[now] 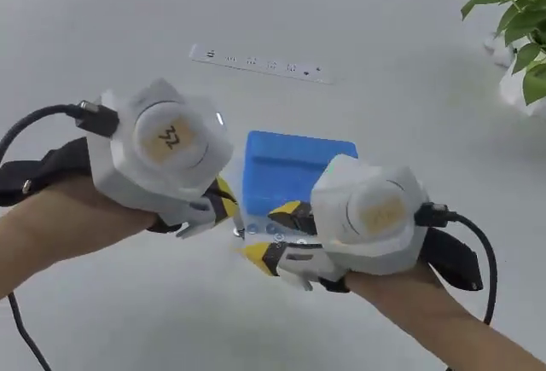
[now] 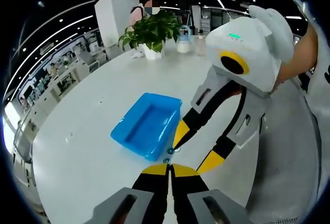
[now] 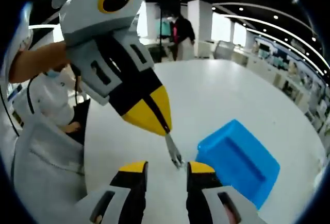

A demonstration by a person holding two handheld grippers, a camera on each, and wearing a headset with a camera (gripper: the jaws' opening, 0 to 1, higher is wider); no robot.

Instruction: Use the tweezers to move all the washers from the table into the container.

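Observation:
A blue rectangular container (image 1: 294, 171) (image 2: 147, 123) (image 3: 240, 162) sits on the white table. Small washers (image 1: 273, 229) (image 2: 166, 159) lie on the table just in front of its near edge. My left gripper (image 1: 226, 207) (image 2: 169, 170) (image 3: 157, 121) is shut on thin metal tweezers (image 3: 174, 154), whose tip points down at the table beside the container's corner. My right gripper (image 1: 271, 234) (image 2: 196, 147) (image 3: 167, 168) is open, its jaws spread on either side of the tweezers' tip, with nothing gripped. Whether the tweezers hold a washer is too small to tell.
A white power strip (image 1: 256, 62) lies farther back on the table. A potted green plant (image 1: 520, 30) (image 2: 152, 31) stands at the far right edge. Black cables (image 1: 26, 132) trail from both grippers. A person stands in the background of the right gripper view.

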